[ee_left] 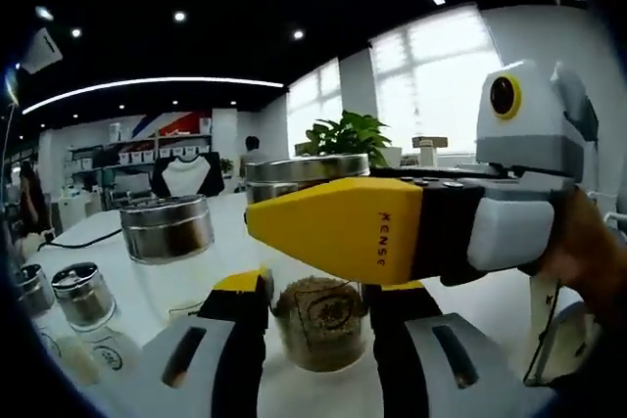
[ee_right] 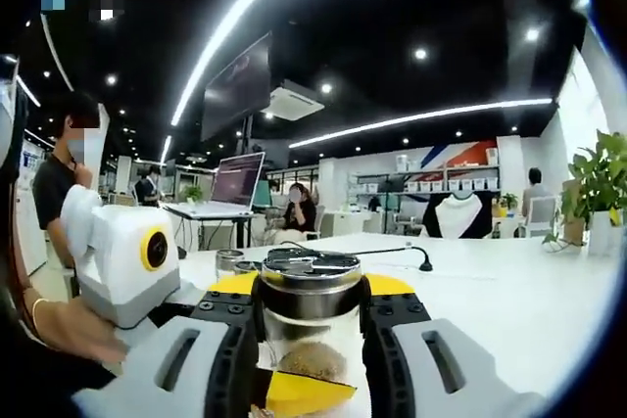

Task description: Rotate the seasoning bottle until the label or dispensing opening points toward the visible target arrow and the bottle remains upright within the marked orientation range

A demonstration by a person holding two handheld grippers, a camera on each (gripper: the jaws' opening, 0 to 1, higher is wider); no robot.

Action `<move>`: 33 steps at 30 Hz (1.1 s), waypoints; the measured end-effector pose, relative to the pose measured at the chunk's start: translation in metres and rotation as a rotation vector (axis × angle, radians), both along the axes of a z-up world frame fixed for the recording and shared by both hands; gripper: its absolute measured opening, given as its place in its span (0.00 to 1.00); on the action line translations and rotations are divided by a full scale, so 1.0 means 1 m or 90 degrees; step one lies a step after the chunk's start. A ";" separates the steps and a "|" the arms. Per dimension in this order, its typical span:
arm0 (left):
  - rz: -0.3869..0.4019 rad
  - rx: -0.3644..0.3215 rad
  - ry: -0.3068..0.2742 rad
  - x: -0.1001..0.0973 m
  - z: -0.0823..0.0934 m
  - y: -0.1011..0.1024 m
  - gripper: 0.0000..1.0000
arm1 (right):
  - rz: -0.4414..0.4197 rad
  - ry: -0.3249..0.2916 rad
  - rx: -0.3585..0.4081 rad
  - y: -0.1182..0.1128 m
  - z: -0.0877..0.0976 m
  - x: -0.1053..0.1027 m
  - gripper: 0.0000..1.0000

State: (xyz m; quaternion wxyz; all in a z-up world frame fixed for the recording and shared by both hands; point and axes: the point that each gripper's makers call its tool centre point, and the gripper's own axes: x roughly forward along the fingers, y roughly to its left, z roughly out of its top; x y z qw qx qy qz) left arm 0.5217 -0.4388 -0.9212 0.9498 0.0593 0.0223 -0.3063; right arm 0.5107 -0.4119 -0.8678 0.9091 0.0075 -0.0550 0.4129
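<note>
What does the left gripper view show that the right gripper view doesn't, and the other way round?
Left gripper view: the bottle's label and two small shakers nearby. Right gripper view: an open laptop, a hanging screen and the bottle's steel lid up close. Both: the bottle of brown seasoning between jaws, the white table and a plant.
</note>
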 end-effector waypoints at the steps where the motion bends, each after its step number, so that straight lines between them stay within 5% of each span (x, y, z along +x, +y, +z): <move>1: 0.003 0.006 -0.002 0.001 0.000 -0.001 0.43 | 0.003 0.002 0.009 -0.003 0.000 0.001 0.37; 13: 0.063 -0.031 -0.022 0.019 -0.001 -0.014 0.43 | 0.016 0.014 0.036 -0.022 0.000 0.025 0.37; 25: 0.094 -0.006 -0.017 0.032 -0.013 -0.011 0.43 | 0.026 0.051 0.037 -0.021 -0.013 0.039 0.37; 33: 0.108 -0.003 -0.028 0.033 -0.014 -0.010 0.44 | 0.050 0.032 0.032 -0.017 -0.012 0.036 0.38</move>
